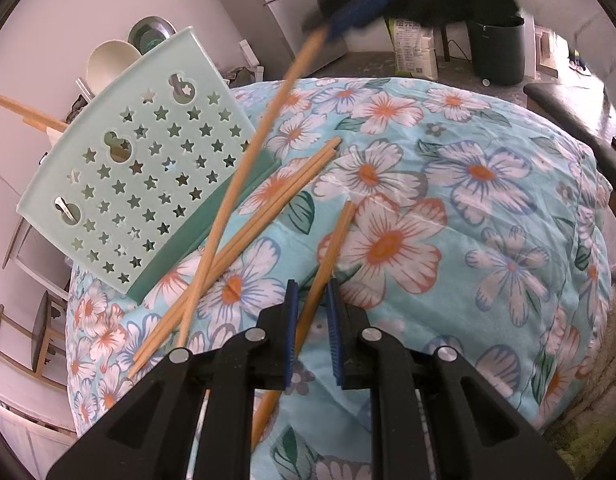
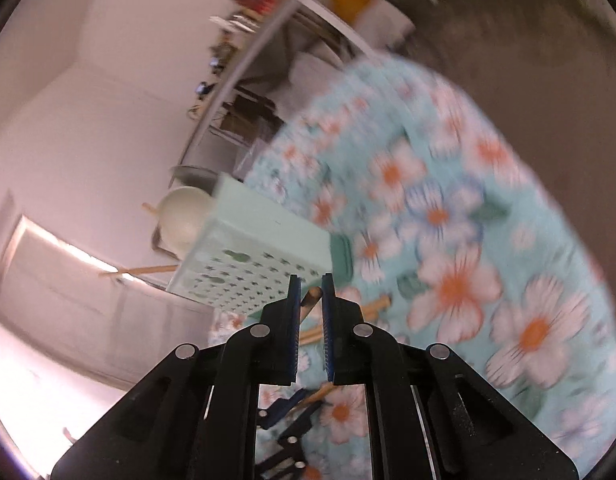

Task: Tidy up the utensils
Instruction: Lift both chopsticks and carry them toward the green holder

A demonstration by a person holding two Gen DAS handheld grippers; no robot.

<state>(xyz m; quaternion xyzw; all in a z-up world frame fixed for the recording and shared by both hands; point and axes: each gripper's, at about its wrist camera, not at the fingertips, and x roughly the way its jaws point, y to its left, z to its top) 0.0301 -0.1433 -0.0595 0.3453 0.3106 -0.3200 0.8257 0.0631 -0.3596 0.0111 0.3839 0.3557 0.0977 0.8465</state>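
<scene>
The chopsticks are thin, stiff wooden sticks, light enough that weight is no worry; we judge the risk to be rolling or pivoting in the grip, since they look round and smooth. Taken near one end, a stick will swing, so a hold closer to the middle should steady it, while an end hold suits dropping it upright into the rack.

Our left tongs (image 1: 311,292) stand narrow around one chopstick (image 1: 335,240) that lies on the flowered cloth (image 1: 488,208) of the bench; the stick runs between the blue pads, and they seem closed on it, though the contact itself is hard to make out. Three more chopsticks (image 1: 280,196) lie loose on the cloth just beside the pale green star-pierced utensil rack (image 1: 148,168), which stands at the bench's edge.

Our right tongs (image 2: 310,294) are nearly closed, pinching a raised chopstick (image 1: 244,168) near its upper end; its blunt tip (image 2: 312,293) shows between the pads. Seen from the left wrist, that stick hangs slanting in front of the rack, with its lower end down among the loose sticks.
</scene>
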